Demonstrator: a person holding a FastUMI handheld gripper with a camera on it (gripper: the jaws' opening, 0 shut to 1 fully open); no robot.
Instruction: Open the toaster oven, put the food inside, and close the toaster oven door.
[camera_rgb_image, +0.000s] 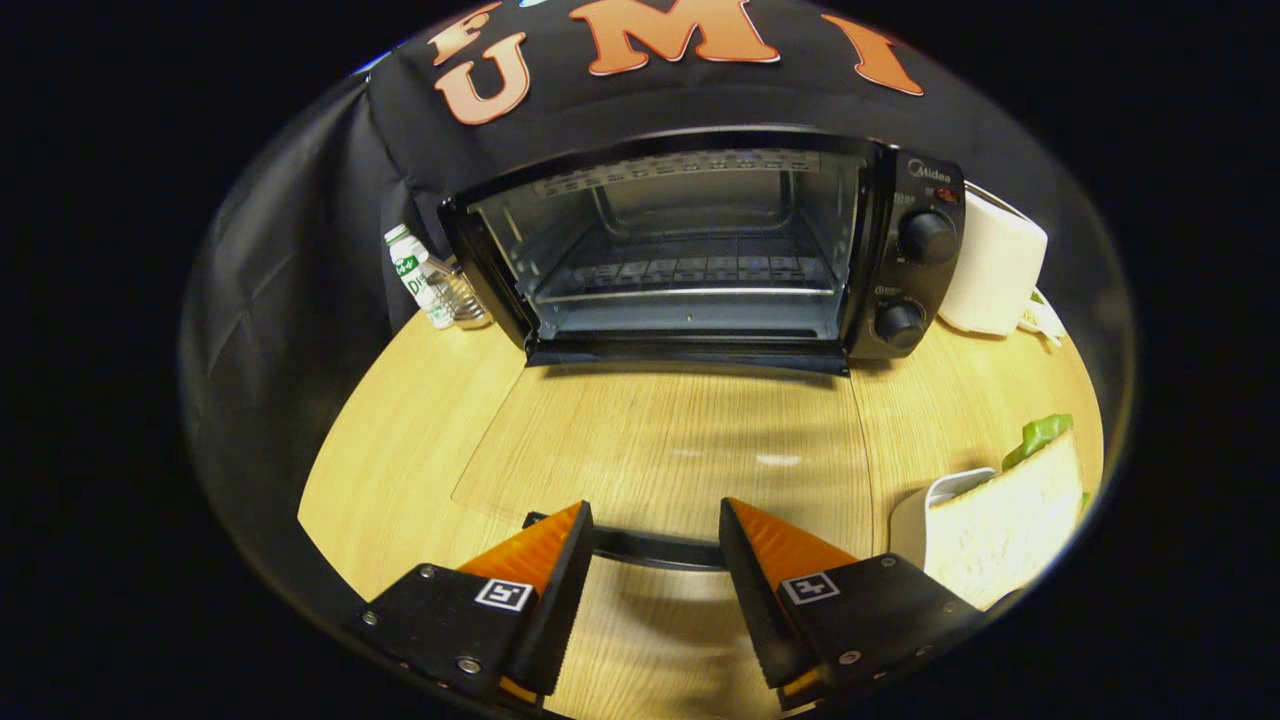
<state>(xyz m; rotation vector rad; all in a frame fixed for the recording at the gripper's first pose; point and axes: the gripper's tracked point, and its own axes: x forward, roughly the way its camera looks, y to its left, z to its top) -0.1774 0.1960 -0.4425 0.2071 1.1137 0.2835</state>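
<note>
so the toaster oven (690, 250) door (660, 440) lies fully open on the counter (400, 450); my fingers (545, 560) are spread astride its handle (655, 548), gripping nothing. the sandwich (1010, 525) waits beside them, not yet loaded, and closing remains.
</note>
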